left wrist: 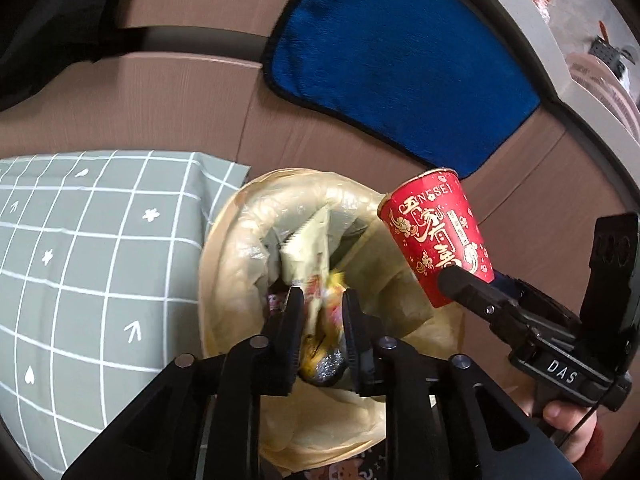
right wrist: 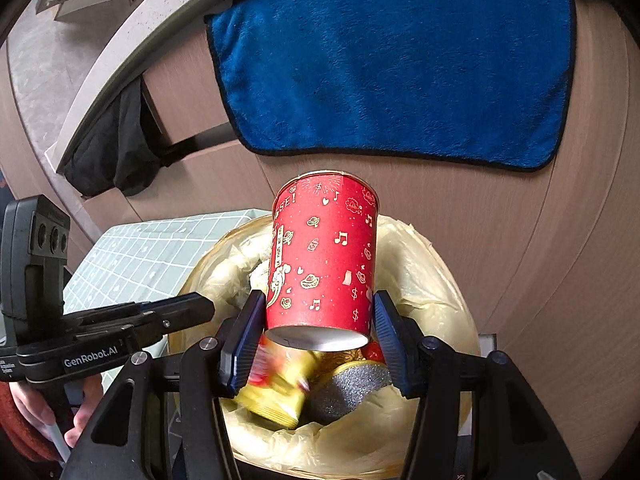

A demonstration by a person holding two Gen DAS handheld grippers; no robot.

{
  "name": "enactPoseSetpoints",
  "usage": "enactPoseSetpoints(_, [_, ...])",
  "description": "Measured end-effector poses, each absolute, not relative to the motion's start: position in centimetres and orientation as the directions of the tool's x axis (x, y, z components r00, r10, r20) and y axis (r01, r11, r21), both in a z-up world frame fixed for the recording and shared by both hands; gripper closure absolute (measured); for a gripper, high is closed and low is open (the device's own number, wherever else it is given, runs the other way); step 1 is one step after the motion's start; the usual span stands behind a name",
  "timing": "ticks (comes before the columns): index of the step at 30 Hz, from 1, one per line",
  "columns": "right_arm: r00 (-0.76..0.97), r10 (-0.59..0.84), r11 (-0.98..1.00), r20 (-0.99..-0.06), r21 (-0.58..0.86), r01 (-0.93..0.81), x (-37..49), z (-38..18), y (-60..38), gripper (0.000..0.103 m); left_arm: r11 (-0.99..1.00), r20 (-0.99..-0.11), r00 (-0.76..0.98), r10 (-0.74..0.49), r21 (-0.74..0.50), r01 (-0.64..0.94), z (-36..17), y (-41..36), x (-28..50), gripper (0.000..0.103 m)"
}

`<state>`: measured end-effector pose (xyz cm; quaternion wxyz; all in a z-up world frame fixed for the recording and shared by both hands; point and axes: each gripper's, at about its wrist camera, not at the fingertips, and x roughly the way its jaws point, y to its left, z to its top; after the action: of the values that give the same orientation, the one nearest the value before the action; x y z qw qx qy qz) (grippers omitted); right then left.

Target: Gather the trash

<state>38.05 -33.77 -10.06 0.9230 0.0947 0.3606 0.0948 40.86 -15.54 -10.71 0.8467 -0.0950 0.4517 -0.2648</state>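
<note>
In the left wrist view, the left gripper (left wrist: 322, 312) hangs over the round bin lined with a pale yellow plastic bag (left wrist: 236, 248). Its jaws stand a little apart, and a crinkled yellow-and-red snack wrapper (left wrist: 316, 292), blurred, lies in the gap between them; whether the pads touch it I cannot tell. A cream wrapper with a serrated edge (left wrist: 304, 244) stands in the bin at 12 o'clock from the gripper.

At 2 o'clock from the left gripper, the right gripper (right wrist: 318, 320) pinches a red paper cup with gold printed characters (left wrist: 436, 236) by its lower sides. In the right wrist view the cup stands nearly upright between the blue pads, over the bin's opening, its white base showing. Below the cup, inside the liner, lie a yellow snack packet (right wrist: 280, 388) and a silver glittery object (right wrist: 348, 388).

A grey-green cloth with a white grid (left wrist: 88, 248) lies at 9 o'clock from the bin. A blue fleece towel with black edging (right wrist: 392, 60) hangs on the brown panel at 12 o'clock, behind the bin.
</note>
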Motion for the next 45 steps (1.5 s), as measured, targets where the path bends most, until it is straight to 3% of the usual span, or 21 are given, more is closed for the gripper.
enactPoseSetpoints(11, [0.665, 0.253, 0.966, -0.703, 0.215, -0.140, 37.8, -13.0, -30.8, 0.050, 0.928, -0.738, 0.565, -0.369, -0.263, 0.262, -8.4, -11.4, 37.7, 0.080])
enactPoseSetpoints(16, [0.683, 0.217, 0.974, -0.697, 0.202, -0.104, 36.5, -12.8, -30.5, 0.043, 0.946, -0.729, 0.603, -0.323, -0.248, 0.206, -7.1, -8.7, 35.2, 0.080])
enactPoseSetpoints(27, [0.762, 0.276, 0.959, -0.586, 0.221, -0.178, 27.0, -6.6, -27.6, 0.041, 0.985, -0.636, 0.753, -0.168, -0.082, 0.150, -3.1, -5.0, 22.4, 0.075])
enactPoseSetpoints(33, [0.804, 0.280, 0.960, -0.525, 0.130, -0.249, 18.9, -3.8, -22.9, 0.039, 0.997, -0.597, 0.799, -0.070, -0.027, 0.068, -2.1, -2.2, 15.0, 0.075])
enactPoseSetpoints(45, [0.834, 0.287, 0.950, -0.470, 0.029, -0.311, 9.1, -4.6, -17.4, 0.038, 0.998, -0.471, 0.880, 0.064, 0.012, -0.066, -0.3, 1.9, 5.0, 0.072])
